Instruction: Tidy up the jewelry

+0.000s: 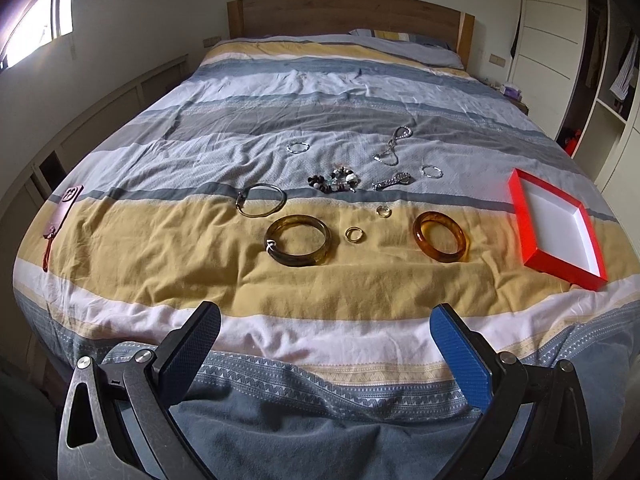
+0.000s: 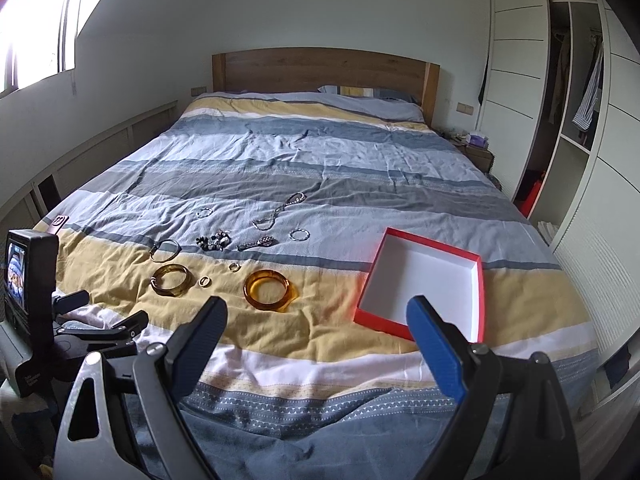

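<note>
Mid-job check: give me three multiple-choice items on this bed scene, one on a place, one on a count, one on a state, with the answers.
1. Where does the red box lie on the bed?
A. to the right of the jewelry
B. by the headboard
C. left of the phone

2. How many amber bangles lie on the yellow stripe?
A. one
B. two
C. four

3. How are both tongs?
A. shut on a ring
B. open and empty
C. shut on a bangle

Answers:
1 A, the box sits right of the orange amber bangle.
2 B, that one plus the darker amber bangle.
3 B, left tongs and right tongs gape, holding nothing.
</note>
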### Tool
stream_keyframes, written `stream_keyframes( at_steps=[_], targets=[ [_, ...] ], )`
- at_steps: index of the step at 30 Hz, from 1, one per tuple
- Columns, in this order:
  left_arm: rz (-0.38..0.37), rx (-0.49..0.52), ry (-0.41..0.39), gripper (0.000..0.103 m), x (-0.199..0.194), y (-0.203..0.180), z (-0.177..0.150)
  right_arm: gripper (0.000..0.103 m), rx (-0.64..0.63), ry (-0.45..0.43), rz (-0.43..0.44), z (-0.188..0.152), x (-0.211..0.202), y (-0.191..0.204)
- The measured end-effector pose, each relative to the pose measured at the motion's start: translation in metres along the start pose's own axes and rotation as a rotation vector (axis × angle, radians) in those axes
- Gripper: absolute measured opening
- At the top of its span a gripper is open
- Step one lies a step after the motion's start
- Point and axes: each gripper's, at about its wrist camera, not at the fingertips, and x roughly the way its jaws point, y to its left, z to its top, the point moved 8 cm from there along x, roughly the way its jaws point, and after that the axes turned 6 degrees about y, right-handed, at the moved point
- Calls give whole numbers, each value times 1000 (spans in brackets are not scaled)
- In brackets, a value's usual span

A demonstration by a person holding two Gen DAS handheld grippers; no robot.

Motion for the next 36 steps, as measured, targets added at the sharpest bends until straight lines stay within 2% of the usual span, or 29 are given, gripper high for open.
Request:
stream_keyframes(
  at_steps=[15, 19, 23, 29, 33, 35, 36],
  targets=[
    [-9, 14, 6, 102, 23, 1, 2, 92, -30, 60, 16, 0, 25, 14],
    [-10, 21, 33, 102, 32, 1, 2, 92, -26, 78, 39, -2, 35, 15],
    [-11, -17, 101, 102, 48, 14, -1, 92, -1, 93, 116, -5, 53, 17],
    [28, -117, 125, 102, 69, 55, 6, 90, 72, 128, 282, -8, 101, 16],
    [18, -166, 137, 101, 88, 77, 18, 88, 67, 170, 332, 0, 143, 28],
    [9, -175, 148, 93, 101, 83, 25, 85, 61, 200, 370, 6, 166, 37],
    [3, -180, 155, 91, 106, 85, 30, 78, 57, 213, 381, 8, 178, 43]
  ],
)
